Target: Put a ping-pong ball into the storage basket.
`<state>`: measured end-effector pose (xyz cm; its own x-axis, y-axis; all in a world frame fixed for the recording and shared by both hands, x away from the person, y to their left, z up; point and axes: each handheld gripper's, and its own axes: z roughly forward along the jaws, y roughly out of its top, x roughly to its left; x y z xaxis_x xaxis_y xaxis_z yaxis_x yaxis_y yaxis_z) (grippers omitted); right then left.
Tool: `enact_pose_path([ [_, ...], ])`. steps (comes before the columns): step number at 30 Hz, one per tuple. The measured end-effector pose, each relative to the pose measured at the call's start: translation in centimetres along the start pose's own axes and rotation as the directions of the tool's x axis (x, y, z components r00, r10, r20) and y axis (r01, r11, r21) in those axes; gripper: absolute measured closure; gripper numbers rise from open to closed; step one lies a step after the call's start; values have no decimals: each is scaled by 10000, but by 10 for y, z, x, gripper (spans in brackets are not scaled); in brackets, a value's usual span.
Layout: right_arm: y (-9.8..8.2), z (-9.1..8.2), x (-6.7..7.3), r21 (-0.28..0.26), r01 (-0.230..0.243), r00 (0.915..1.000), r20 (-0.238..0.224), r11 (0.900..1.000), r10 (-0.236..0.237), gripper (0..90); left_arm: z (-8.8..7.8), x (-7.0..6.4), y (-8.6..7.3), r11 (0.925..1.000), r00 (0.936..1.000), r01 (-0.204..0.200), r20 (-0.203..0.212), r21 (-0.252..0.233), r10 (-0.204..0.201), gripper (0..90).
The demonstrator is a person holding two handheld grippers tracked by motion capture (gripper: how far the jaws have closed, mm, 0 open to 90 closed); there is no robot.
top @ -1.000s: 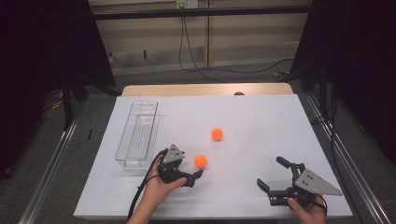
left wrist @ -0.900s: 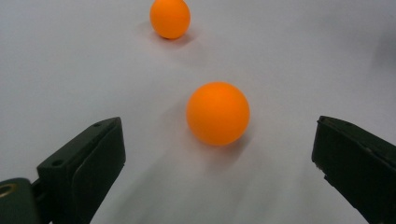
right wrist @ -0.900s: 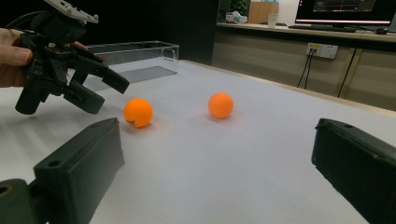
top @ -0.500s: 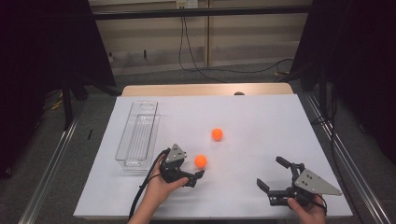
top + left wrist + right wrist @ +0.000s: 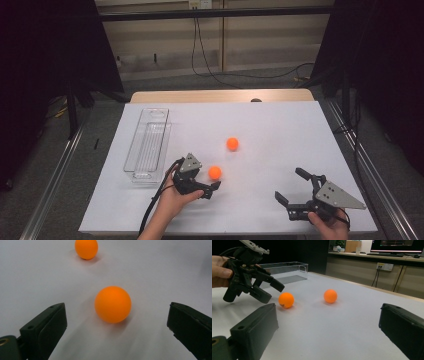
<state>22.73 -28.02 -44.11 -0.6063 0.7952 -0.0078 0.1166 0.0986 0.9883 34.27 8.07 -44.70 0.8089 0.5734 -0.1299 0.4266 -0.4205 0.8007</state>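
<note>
Left gripper [image 5: 210, 186] wide open, holding nothing, near ball [image 5: 215, 172] at frame centre w/ jaws either side; push fwd, then close gently.

The nearer orange ball [image 5: 215, 172] is a smooth, matte sphere about the look of a ping-pong ball, resting on the white counter [image 5: 280, 135] just ahead of the left gripper [image 5: 209, 184], between its spread jaws without touching either. A second orange ball [image 5: 232, 144], alike in colour and size, lies near it, farther from the person.
</note>
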Motion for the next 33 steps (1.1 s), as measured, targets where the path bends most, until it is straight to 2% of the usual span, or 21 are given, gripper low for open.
enact_pose_path([
  [7,0,0,0,9,38,10000,-10,10000,-38,14,3,1,1,9999,9998,166,-56,27,-166,28],
  [19,0,0,0,-14,9,10000,-9,10000,-9,14,8,3,1,9996,9998,164,-128,209,-162,28],
  [28,0,-1,0,-12,7,10000,-4,10000,-7,14,12,2,3,9993,9999,11,-158,378,-5,45],
  [33,0,-1,-1,-13,7,10000,7,10000,-7,14,13,2,4,9992,9999,72,-106,404,-68,54],
])
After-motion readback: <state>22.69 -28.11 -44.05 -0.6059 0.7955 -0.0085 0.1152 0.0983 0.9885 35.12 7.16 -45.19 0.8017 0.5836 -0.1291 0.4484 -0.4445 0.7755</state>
